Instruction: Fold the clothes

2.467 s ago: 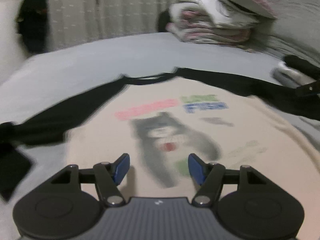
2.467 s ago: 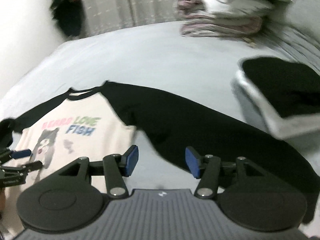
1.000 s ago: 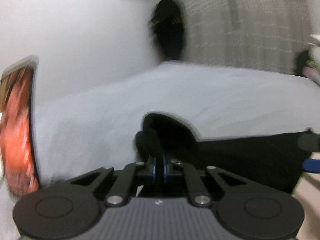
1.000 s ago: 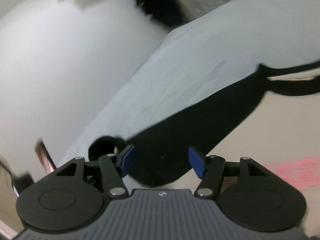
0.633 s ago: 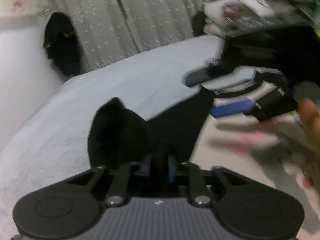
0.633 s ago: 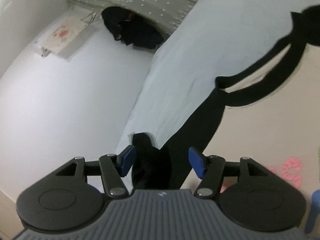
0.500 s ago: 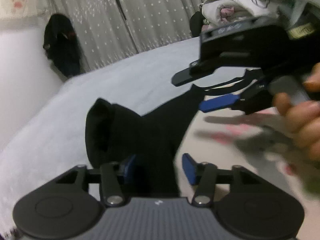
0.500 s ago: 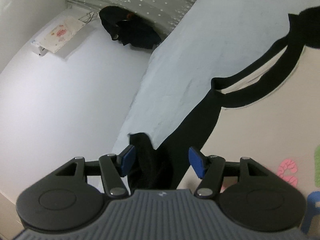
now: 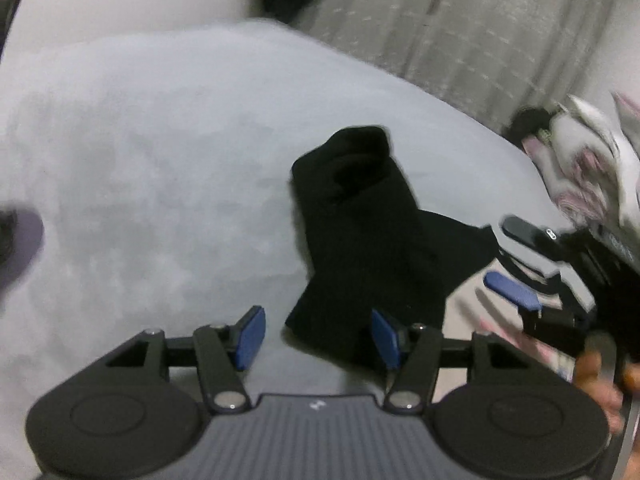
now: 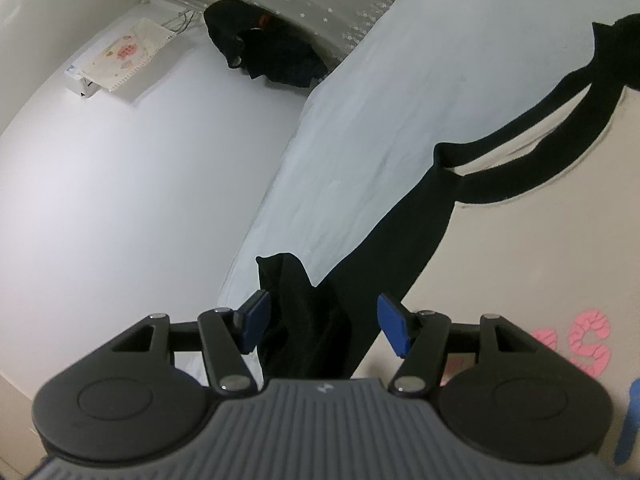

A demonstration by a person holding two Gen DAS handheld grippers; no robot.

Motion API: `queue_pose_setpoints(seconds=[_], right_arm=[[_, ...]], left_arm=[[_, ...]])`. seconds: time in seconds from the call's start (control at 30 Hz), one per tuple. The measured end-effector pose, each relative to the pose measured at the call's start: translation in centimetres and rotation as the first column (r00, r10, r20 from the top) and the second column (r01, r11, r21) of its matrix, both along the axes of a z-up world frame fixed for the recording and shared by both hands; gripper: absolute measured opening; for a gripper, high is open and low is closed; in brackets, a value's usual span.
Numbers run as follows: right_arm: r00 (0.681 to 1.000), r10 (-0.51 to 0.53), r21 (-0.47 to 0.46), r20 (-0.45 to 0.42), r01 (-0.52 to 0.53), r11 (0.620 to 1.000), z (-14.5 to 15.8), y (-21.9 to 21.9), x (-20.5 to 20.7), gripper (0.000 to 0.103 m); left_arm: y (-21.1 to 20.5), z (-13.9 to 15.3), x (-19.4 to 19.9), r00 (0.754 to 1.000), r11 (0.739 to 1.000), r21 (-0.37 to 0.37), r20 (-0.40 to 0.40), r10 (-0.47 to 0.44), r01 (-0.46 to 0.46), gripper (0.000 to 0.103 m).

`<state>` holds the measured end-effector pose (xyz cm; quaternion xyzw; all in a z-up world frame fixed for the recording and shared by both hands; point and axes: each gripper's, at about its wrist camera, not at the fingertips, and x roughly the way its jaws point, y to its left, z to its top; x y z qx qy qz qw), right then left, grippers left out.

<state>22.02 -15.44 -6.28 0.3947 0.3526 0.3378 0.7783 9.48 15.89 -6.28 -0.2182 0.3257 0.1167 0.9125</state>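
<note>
A: Start at the left tongs. How do they stand?

B: Spread wide, blue pads apart, nothing pinched. The black sleeve of the shirt lies straight ahead of them; its near bend sits between the pads but lower, on the bed, and neither pad touches the cloth as far as I can tell.

A: And the right tongs?

B: Also spread and empty. The same sleeve runs between their pads, bunched at the cuff end, which stands up a little just beyond the left pad.

A: Which way does the sleeve run?

B: Take the sleeve as the landmark. Its long axis leads from the cuff, which points away from the left tongs, back toward the cream body of the shirt with the pink lettering. The sleeve is doubled over on itself (the left view is blurred, so the fold line is a guess). The black neckband lies beyond the sleeve's shoulder end.

A: Which arm is nearer?

B: Both sit close to the cuff end. I judge the right tongs slightly closer, straddling the cloth. The shirt body lies flat on the bed on the sleeve's far side from the wall.
</note>
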Motion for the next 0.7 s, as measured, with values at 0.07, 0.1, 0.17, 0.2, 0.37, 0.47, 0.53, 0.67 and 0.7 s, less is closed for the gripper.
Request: queue_pose_setpoints(seconds=[0.07, 0.1, 0.17, 0.2, 0.37, 0.47, 0.53, 0.67, 0.7], right_arm=[[1.000, 0.002, -0.003, 0.000, -0.002, 1.000, 0.0, 0.0, 0.0, 0.063], [1.000, 0.002, -0.005, 0.000, -0.002, 1.000, -0.1, -0.1, -0.1, 0.063], [1.000, 0.001, -0.009, 0.001, -0.001, 1.000, -0.1, -0.2, -0.1, 0.063], [1.000, 0.000, -0.010, 0.001, 0.000, 1.000, -0.2, -0.3, -0.1, 0.063], [1.000, -0.003, -0.014, -0.001, 0.003, 1.000, -0.2, -0.3, -0.1, 0.063], [1.000, 0.000, -0.016, -0.001, 0.000, 1.000, -0.2, -0.2, -0.1, 0.063], [1.000, 0.002, -0.018, -0.001, -0.002, 1.000, -0.2, -0.1, 0.0, 0.063], [1.000, 0.001, -0.019, -0.003, -0.001, 1.000, -0.3, -0.2, 0.0, 0.063], [1.000, 0.000, -0.019, -0.004, 0.000, 1.000, -0.3, -0.2, 0.0, 0.063]], left_arm=[[-0.1, -0.4, 0.5, 0.999, 0.999, -0.017, 0.000, 0.041, -0.041, 0.044], [-0.3, -0.2, 0.5, 0.998, 0.998, -0.004, 0.002, 0.059, -0.059, 0.017], [-0.4, 0.6, 0.7, 0.999, 0.998, 0.047, -0.012, 0.044, -0.044, 0.005], [-0.5, 1.0, 0.9, 0.999, 0.997, 0.072, -0.019, 0.036, -0.035, 0.005], [-0.6, 5.8, 0.4, 1.000, 0.935, 0.355, -0.027, 0.010, 0.000, 0.004], [0.0, 9.4, 1.3, 0.999, 0.856, 0.517, -0.041, 0.031, -0.006, 0.004], [0.8, 11.8, 1.9, 0.997, 0.802, 0.597, -0.052, 0.061, -0.018, 0.004], [2.7, 15.4, 3.6, 0.990, 0.725, 0.686, -0.061, 0.130, -0.053, 0.004], [3.3, 16.1, 4.1, 0.987, 0.714, 0.697, -0.064, 0.150, -0.063, 0.004]])
